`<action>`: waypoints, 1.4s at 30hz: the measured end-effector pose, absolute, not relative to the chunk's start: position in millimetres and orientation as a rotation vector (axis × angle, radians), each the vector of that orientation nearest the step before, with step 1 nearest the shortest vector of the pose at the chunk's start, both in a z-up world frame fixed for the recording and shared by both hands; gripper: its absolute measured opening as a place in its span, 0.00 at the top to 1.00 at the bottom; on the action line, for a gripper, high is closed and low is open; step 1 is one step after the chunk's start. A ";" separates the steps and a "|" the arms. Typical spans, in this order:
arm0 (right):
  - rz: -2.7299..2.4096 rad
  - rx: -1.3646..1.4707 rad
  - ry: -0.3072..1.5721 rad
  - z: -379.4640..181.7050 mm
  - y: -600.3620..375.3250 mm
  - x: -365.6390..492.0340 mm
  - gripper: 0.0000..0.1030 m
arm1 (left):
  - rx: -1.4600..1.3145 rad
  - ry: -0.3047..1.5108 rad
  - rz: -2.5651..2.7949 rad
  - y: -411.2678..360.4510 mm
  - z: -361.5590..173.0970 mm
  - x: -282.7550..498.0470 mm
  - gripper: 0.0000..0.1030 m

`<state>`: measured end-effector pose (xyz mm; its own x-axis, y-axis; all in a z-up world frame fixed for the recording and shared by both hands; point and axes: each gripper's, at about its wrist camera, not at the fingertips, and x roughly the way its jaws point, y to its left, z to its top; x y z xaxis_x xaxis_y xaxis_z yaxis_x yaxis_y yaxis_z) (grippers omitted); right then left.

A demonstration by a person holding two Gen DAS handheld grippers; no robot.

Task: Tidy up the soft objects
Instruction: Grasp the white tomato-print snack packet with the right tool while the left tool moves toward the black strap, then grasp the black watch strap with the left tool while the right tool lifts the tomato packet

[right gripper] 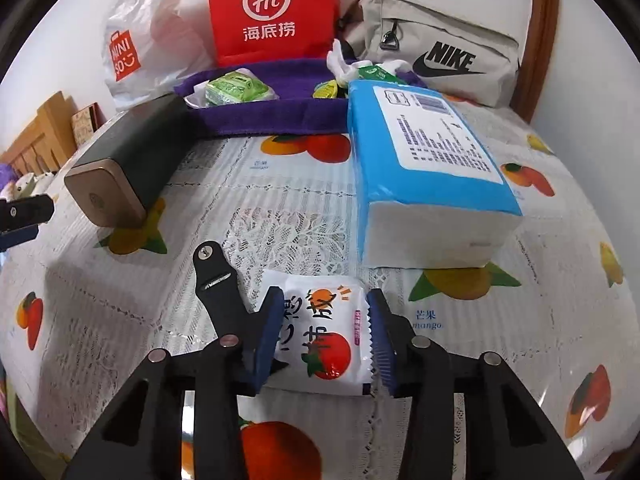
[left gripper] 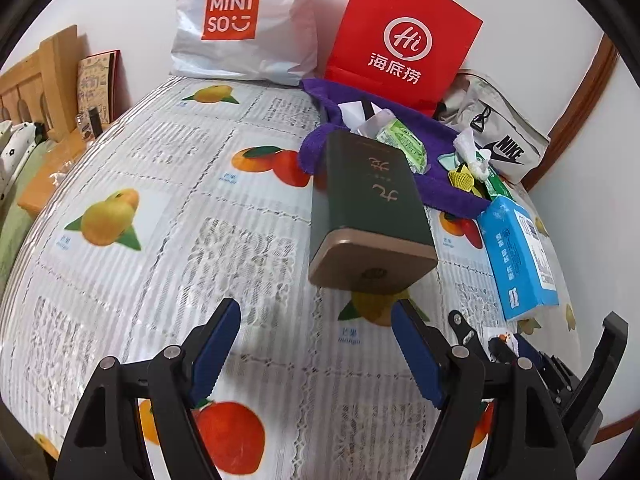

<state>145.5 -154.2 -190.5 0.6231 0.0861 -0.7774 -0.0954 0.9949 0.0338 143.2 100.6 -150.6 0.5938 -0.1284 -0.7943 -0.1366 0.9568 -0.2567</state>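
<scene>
- Sitting between the two blue-padded fingers of the right gripper (right gripper: 326, 334) is a small white tissue pack (right gripper: 320, 340), printed with orange and red fruit and dark characters, with a pink strip down one edge.
- The pack's wrapper is glossy and soft-looking; it rests on the tablecloth (right gripper: 280, 208), and both pads press against its sides, so the jaws are closed onto it at roughly the pack's width.
- The left gripper (left gripper: 316, 352) hangs over the tablecloth with its jaws spread wide and nothing between them; its right fingertip comes close under the near end of the green tin (left gripper: 368, 208).
- The green tin lies on its side with a bronze-coloured end cap facing the cameras and gold characters along its face.
- A large blue tissue pack (right gripper: 424, 168) with a white label lies just beyond the small pack, apart from it.
- Behind these, a purple towel (right gripper: 260, 116) carries a green wipes packet (right gripper: 234, 90), crumpled white paper and small yellow and green bits.
- At the back, near the wall, stand a red paper bag (right gripper: 272, 12), a white plastic shopping bag (right gripper: 140, 40) and a grey pouch (right gripper: 432, 48) with a black logo.
- The tablecloth is ribbed clear plastic over lace, printed with mangoes and oranges.
</scene>
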 end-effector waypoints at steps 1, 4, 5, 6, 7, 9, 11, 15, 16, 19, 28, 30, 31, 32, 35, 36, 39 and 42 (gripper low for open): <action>0.105 0.001 0.892 -189.6 -157.4 145.6 0.71 | -0.308 0.938 0.007 100.9 -150.1 140.3 0.26; 0.140 0.030 0.889 -187.6 -165.8 144.8 0.87 | -0.312 0.940 0.011 100.0 -148.3 134.0 0.26; 0.149 0.037 0.892 -187.3 -168.1 144.2 0.87 | -0.313 0.939 0.010 99.5 -147.6 132.4 0.26; 0.161 0.050 0.896 -186.3 -171.8 143.1 0.87 | -0.312 0.938 0.007 98.3 -146.5 130.0 0.26; 0.166 0.062 0.901 -186.0 -174.0 143.4 0.87 | -0.309 0.936 0.007 98.1 -145.5 128.0 0.26; 0.182 0.097 0.916 -186.0 -181.5 140.7 0.84 | -0.304 0.933 0.011 96.5 -143.8 124.9 0.26; 0.193 0.109 0.931 -186.3 -185.0 136.9 0.80 | -0.300 0.932 0.011 94.4 -142.6 122.1 0.26; 0.211 0.106 0.932 -187.2 -185.3 126.6 0.67 | -0.298 0.939 0.005 88.8 -142.9 119.8 0.26; 0.214 0.102 0.932 -187.5 -184.4 125.8 0.64 | -0.297 0.940 0.003 87.4 -142.8 119.8 0.26; 0.225 0.063 0.927 -187.3 -173.5 123.7 0.54 | -0.283 0.941 -0.004 82.1 -141.7 119.0 0.26; 0.221 -0.076 0.914 -193.1 -141.4 122.5 0.40 | -0.290 0.952 -0.009 82.6 -145.9 121.5 0.26; 0.244 -0.097 0.903 -193.9 -138.2 118.4 0.42 | -0.293 0.958 -0.008 83.2 -148.0 122.2 0.26; 0.249 -0.109 0.897 -194.2 -137.3 116.2 0.43 | -0.293 0.960 -0.008 83.0 -149.1 122.4 0.26; 0.256 -0.114 0.895 -194.3 -137.1 114.1 0.46 | -0.294 0.961 -0.009 82.8 -149.5 122.0 0.26; 0.283 -0.111 0.891 -193.1 -137.7 108.8 0.71 | -0.290 0.961 -0.017 80.6 -150.5 120.5 0.26; 0.311 -0.113 0.887 -192.4 -135.7 105.2 0.82 | -0.288 0.962 -0.016 79.8 -150.9 120.3 0.26; 0.329 -0.155 0.866 -192.0 -128.9 99.4 0.92 | -0.285 0.969 -0.021 76.7 -152.4 119.2 0.26; 0.371 -0.097 0.866 -191.9 -134.3 98.7 0.95 | -0.264 0.979 -0.030 71.0 -155.5 117.9 0.26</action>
